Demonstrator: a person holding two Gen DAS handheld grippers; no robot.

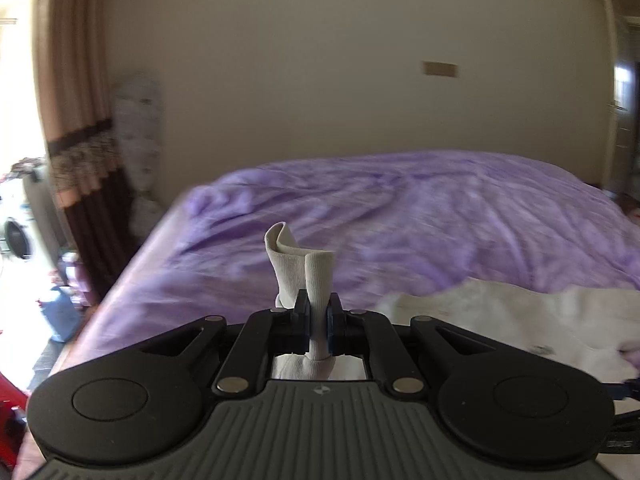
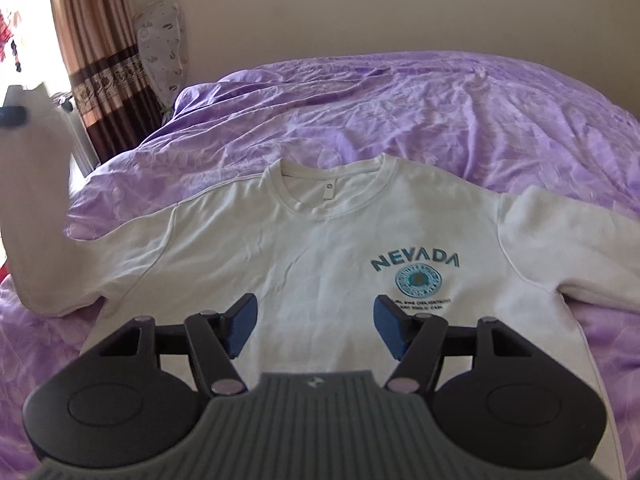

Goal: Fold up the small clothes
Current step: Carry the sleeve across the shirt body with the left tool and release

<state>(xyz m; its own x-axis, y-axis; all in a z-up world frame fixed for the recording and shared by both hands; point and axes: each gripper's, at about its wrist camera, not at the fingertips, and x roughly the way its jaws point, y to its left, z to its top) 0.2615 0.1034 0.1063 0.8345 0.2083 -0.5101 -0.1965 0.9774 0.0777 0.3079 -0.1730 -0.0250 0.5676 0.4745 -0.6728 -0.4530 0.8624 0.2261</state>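
Pinching a ribbed white sleeve cuff (image 1: 310, 280), the left gripper (image 1: 318, 320) is clenched on the fabric, cuff end sticking up past the pads toward 12 o'clock, more of it bunched under the jaws near the gripper body. Left wrist view is motion-blurred: purple duvet (image 1: 400, 208) across the middle, brown banded curtain (image 1: 76, 120) at 9 o'clock, a patterned bundle (image 1: 138, 120) beside it too smeared to identify, a small plate on the wall (image 1: 440, 69) at 1 o'clock. Only a white slab of the sweatshirt (image 1: 500, 320) shows there at 4 o'clock, print not visible. Right wrist view gives what the left lacks: the whole white sweatshirt (image 2: 320, 240) lying front-up on the purple duvet (image 2: 440, 112), collar toward 12 o'clock, "NEVADA" and a teal round logo (image 2: 416, 280) on the chest, smaller text below unreadable. At 9 o'clock in that view the sleeve (image 2: 32, 200) on that side rises off the bed to a dark gripper tip (image 2: 14, 114) at the frame edge, mostly cut off. The opposite sleeve (image 2: 580, 248) lies flat toward 3 o'clock, its cuff out of frame. Right gripper (image 2: 316, 324) is released, blue pads (image 2: 242, 328) wide apart over the lower front of the sweatshirt, nothing between them; contact with the cloth cannot be told. The hem is hidden behind the gripper body. No containers in either view.
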